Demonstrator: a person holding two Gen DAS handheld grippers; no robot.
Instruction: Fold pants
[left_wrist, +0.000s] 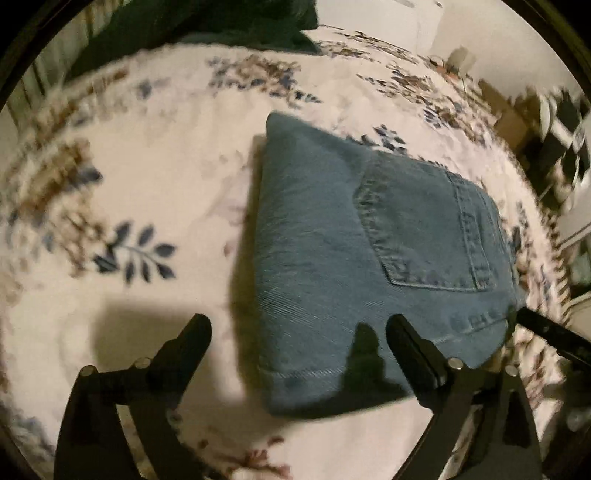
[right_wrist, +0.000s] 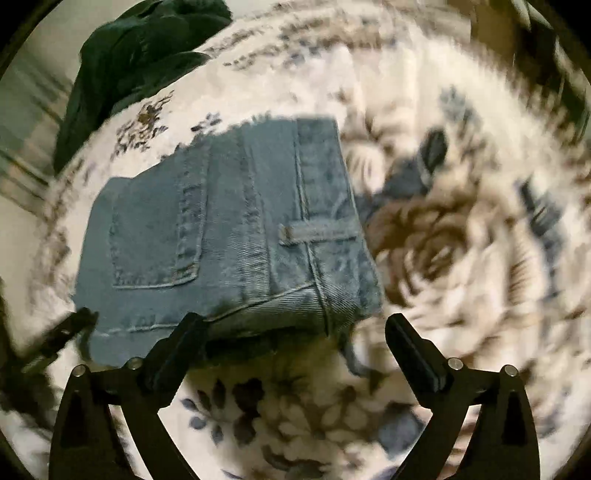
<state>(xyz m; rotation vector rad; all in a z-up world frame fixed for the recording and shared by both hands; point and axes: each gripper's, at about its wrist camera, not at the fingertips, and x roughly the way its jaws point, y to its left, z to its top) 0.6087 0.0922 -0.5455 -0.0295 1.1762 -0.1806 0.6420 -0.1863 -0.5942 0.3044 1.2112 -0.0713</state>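
A pair of blue denim pants (left_wrist: 369, 258) lies on a bed covered by a white floral bedspread (left_wrist: 147, 184), already folded into a compact, thick rectangular bundle with a back pocket (left_wrist: 424, 229) facing up. In the left wrist view the bundle fills the centre and reaches toward 4 o'clock; in the right wrist view it sits from the centre toward 9 o'clock, the waistband and a belt loop (right_wrist: 317, 232) along its right side. The left gripper (left_wrist: 299, 332) has its jaws spread wide, with only the bundle's near left corner showing between them and neither pad pressing the cloth. The right gripper (right_wrist: 295, 328) is likewise spread wide and grips nothing, the bundle's near right corner lying between its fingers. A dark green cloth (right_wrist: 140, 59) sits at the bed's far edge, near 11 o'clock. Judging by the layered edges, the folding looks essentially done, with perhaps only squaring or smoothing left; both views are motion-blurred.
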